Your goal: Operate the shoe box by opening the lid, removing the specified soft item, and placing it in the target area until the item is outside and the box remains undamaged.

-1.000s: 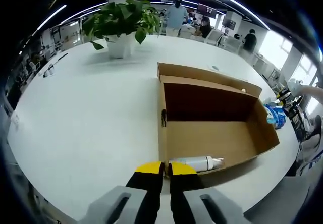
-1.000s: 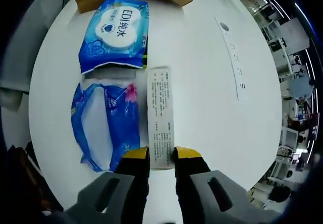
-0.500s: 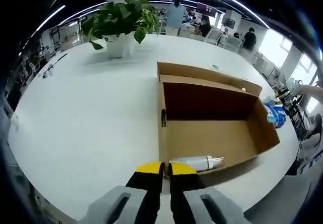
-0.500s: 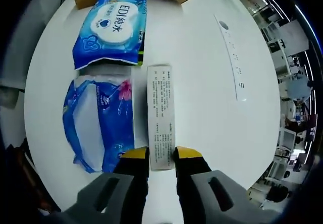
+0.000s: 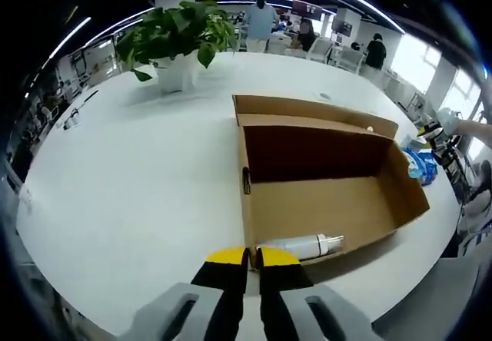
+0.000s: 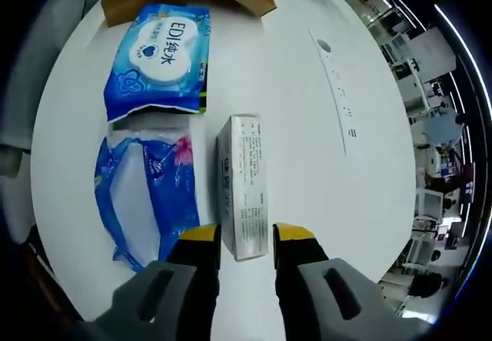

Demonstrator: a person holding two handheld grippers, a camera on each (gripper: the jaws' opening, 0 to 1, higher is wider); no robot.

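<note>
On the white tabletop [image 5: 138,172], the left claw [image 5: 246,258] hangs with its yellow-tipped jaws pressed together on nothing, just short of the shoe box [image 5: 323,187], which stands open with a silver bottle [image 5: 300,246] lying against its near wall. To the right, outside the box, the right claw [image 6: 235,233] has its jaws parted around the near end of a narrow white carton [image 6: 244,186] — whether they touch it cannot be told — beside a blue wipes pack [image 6: 160,61] and a second, crumpled blue pack [image 6: 146,195]. The placing step looks all but done; next, probably, the claw backs clear of the carton and the bottle is dealt with.
</note>
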